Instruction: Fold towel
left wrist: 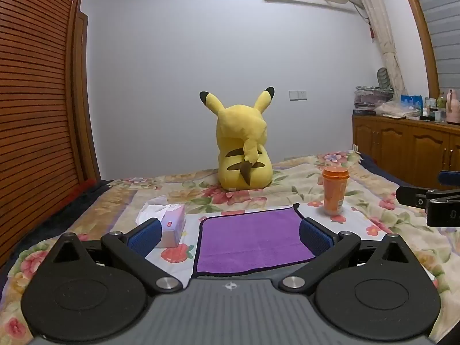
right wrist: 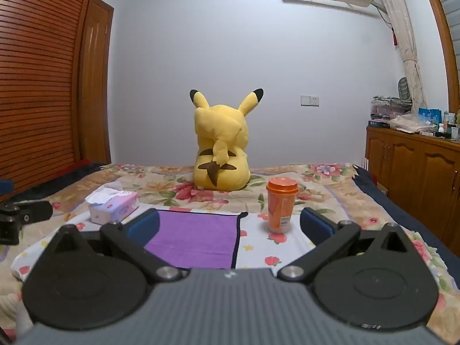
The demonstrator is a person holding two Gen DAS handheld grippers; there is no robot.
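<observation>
A purple towel (left wrist: 250, 238) with a dark border lies flat on the flowered bedspread, spread out as a rectangle. My left gripper (left wrist: 230, 234) is open and empty, hovering just in front of the towel's near edge, its blue pads to either side of the towel. The towel also shows in the right wrist view (right wrist: 198, 238), left of centre. My right gripper (right wrist: 230, 225) is open and empty, to the right of the towel's near right corner. The right gripper's side shows in the left wrist view (left wrist: 431, 201).
An orange lidded cup (left wrist: 334, 191) stands just past the towel's far right corner. A tissue box (left wrist: 169, 224) sits left of the towel. A yellow plush toy (left wrist: 244, 149) sits farther back. A wooden wardrobe (left wrist: 34, 100) is left, a cabinet (left wrist: 408, 143) right.
</observation>
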